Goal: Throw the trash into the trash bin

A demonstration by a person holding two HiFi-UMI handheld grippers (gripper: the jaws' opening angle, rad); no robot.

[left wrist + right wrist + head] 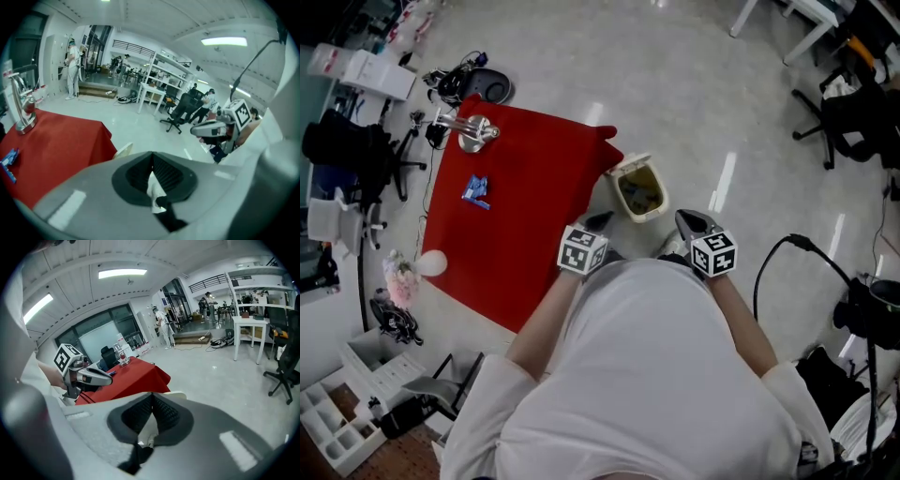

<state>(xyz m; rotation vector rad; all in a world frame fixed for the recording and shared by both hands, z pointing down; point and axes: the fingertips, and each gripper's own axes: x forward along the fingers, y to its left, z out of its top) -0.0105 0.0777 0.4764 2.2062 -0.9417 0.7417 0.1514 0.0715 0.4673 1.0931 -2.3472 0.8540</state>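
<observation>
Head view: the person stood at the corner of a table under a red cloth (525,216), with both grippers held out low in front of the body. The left gripper (600,221) hung over the cloth's near corner and the right gripper (692,221) over the bare floor. The small beige trash bin (651,215) stood on the floor between and just beyond their tips, beside the table corner. Something dark and yellowish lay inside it. A blue wrapper (476,191) lay on the cloth well away from the bin, near a metal stand (473,131). A white round object (433,263) sat at the cloth's left edge.

Left gripper view: this gripper's jaws were pressed together at the tips. A pale patch showed in the slit below them, but I could not tell what it was. The bin's rim (123,150) peeked above the jaws beside the red cloth. The wrapper (9,161) lay far left on the cloth, and the other gripper hung at the right.

Right gripper view: the jaws here were closed tip to tip as well, with a similar pale patch in the gap behind them. The bin's cream rim (171,393) showed just past the jaws, with the red table behind it.
</observation>
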